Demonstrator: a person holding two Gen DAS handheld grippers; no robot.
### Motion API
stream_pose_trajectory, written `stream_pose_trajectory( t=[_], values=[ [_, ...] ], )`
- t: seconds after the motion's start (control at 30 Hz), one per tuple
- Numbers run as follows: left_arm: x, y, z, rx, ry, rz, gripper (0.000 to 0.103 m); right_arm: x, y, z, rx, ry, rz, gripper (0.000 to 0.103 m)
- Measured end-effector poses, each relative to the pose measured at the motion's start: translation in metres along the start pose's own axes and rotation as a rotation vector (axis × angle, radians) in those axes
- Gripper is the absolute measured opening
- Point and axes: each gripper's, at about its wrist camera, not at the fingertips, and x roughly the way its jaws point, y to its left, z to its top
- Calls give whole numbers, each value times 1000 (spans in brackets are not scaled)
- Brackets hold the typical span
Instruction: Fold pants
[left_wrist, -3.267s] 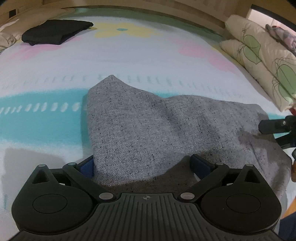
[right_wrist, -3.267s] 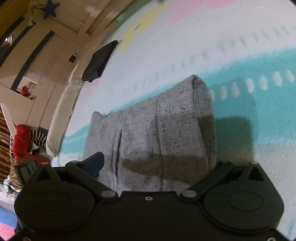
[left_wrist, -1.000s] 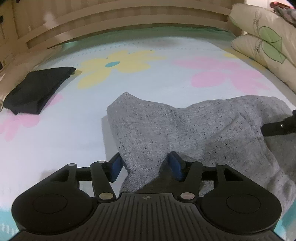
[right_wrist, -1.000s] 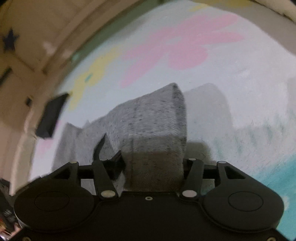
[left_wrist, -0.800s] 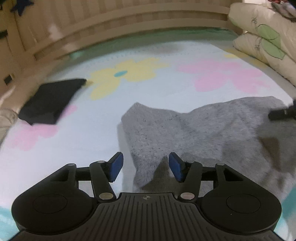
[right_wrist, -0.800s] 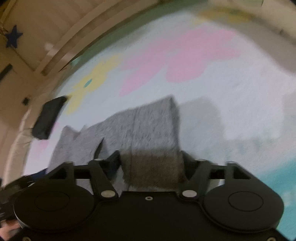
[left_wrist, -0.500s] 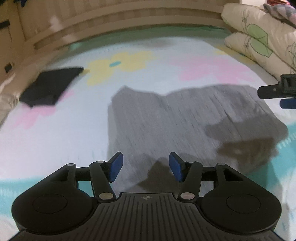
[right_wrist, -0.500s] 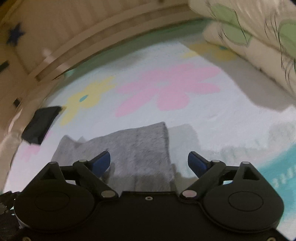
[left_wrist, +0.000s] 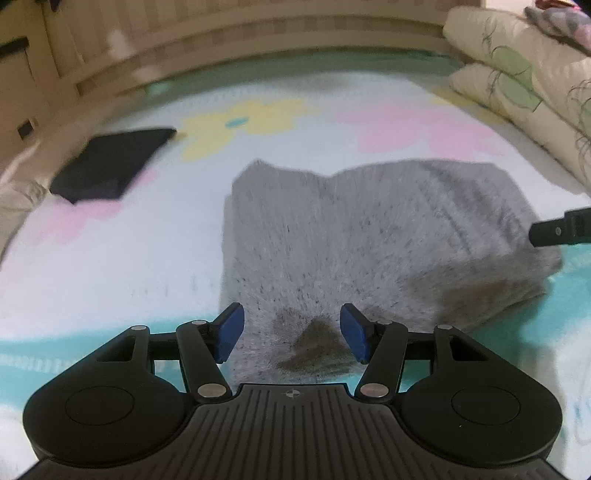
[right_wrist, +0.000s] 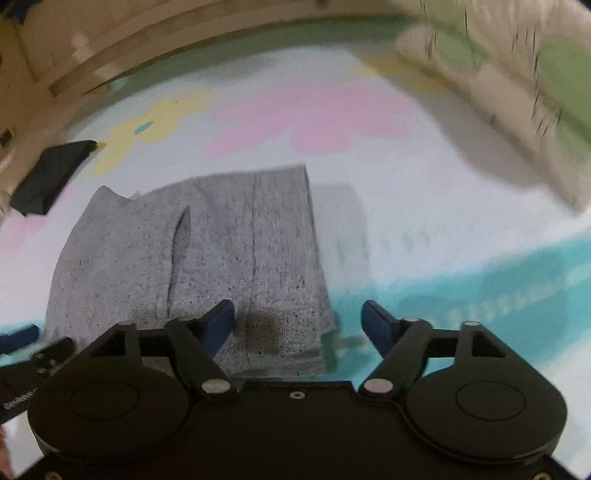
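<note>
A home bedroom: flowered bedsheet (left_wrist: 110, 266), pillows (left_wrist: 517, 85), wooden bedframe (left_wrist: 258, 33)

Folded pants (left_wrist: 369, 236) lie flat on the bed (left_wrist: 147, 258), mid-frame in both wrist views. A folded dark garment (left_wrist: 107, 166) lies on the bed well apart from them, far left and further back. Pillows (left_wrist: 524, 81) are stacked at the far right edge. A headboard (left_wrist: 258, 33) runs behind the bed. Both grippers sit at the pants' near edge, left gripper (left_wrist: 291, 332) left of right gripper (right_wrist: 299, 325).
</note>
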Motion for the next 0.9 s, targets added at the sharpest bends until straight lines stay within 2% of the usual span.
stream_pose_trajectory(
  t=[0.07,0.13,0.17,0.27,0.4,0.57,0.77,0.9],
  values=[
    [-17,-1,-1,-5,-20,7,57,-22,8,-2,-28,-32,-3,96],
    [-32,-2,-2,-11,-34,12,58,-42,13,-6,-28,-82,4,98],
    [-41,-2,-3,-17,-37,17,62,-52,15,-10,-23,-103,3,102],
    [-61,-2,-7,-38,-33,54,65,-79,22,-18,12,-146,-29,102],
    [-83,-3,-18,-48,-61,76,66,-102,29,-28,0,-147,-28,102],
    [-102,0,-35,-102,-70,18,66,-116,29,-48,-9,-163,-22,102],
    [-106,-3,-51,-127,-41,1,66,-123,34,-71,-20,-180,-36,102],
    [-104,-5,-57,-136,-36,2,66,-121,43,-82,-65,-159,-68,102]
  ],
)
